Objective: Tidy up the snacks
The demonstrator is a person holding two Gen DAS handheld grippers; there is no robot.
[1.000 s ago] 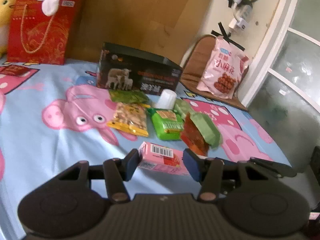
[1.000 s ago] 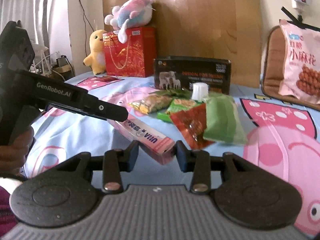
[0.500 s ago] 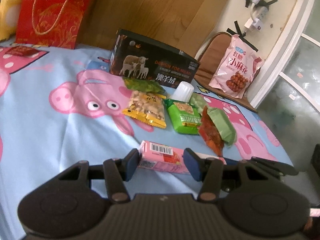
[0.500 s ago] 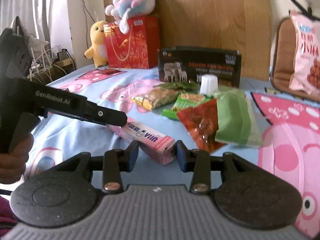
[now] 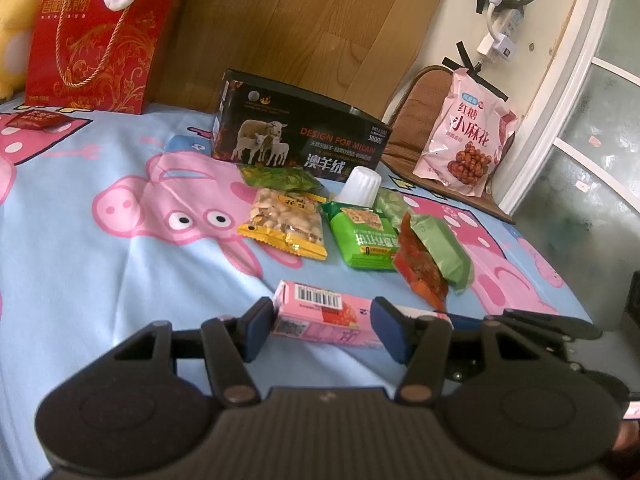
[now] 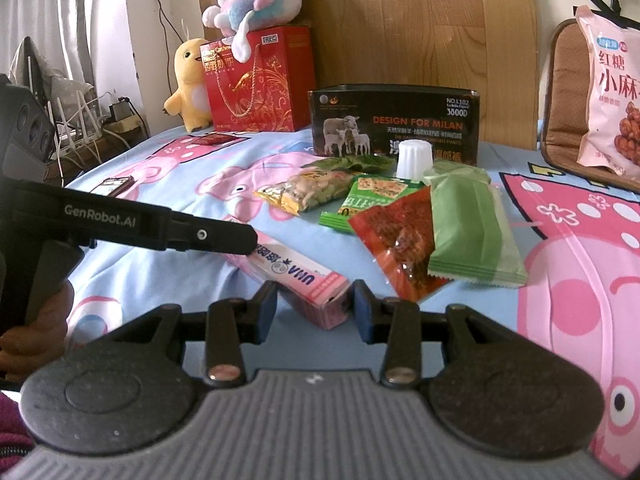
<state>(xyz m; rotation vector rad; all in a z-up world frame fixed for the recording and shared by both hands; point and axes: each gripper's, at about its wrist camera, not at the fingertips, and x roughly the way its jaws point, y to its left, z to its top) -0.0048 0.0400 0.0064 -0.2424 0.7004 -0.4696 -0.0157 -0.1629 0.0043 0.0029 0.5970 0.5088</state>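
- Bed sheet (image 5: 80, 248), light blue with pink cartoon pigs, carries all items; wooden headboard (image 5: 280, 20) behind.
- Far left by the headboard: yellow plush chick (image 6: 190, 80), then red gift bag (image 6: 260, 84) with a pink-blue plush (image 6: 256, 0) lying on top.
- Centre back: black carton printed "DESIGN FOR MILAN" (image 5: 300, 136), open top. White ribbed cup (image 5: 360, 186) stands upside down just in front of it.
- Snack row in front of carton, left to right: yellow nut packet (image 5: 286, 220), green cracker packet (image 5: 366, 236), red packet (image 5: 420, 268) overlapped by pale green packet (image 5: 440, 248). A dark green packet (image 5: 280, 176) lies behind the nut packet.
- Pink carton (image 5: 320, 314) lies on the sheet nearest both cameras.
- Left claw (image 5: 320, 330): spread, fingers flanking the barcode end of the pink carton; contact not discernible.
- Right claw (image 6: 312, 306): spread around the carton's other end, fingers close to its sides; cannot tell if touching.
- Far right: pink twist-snack bag (image 5: 464, 136) leaning on a brown cushion (image 5: 420, 120).
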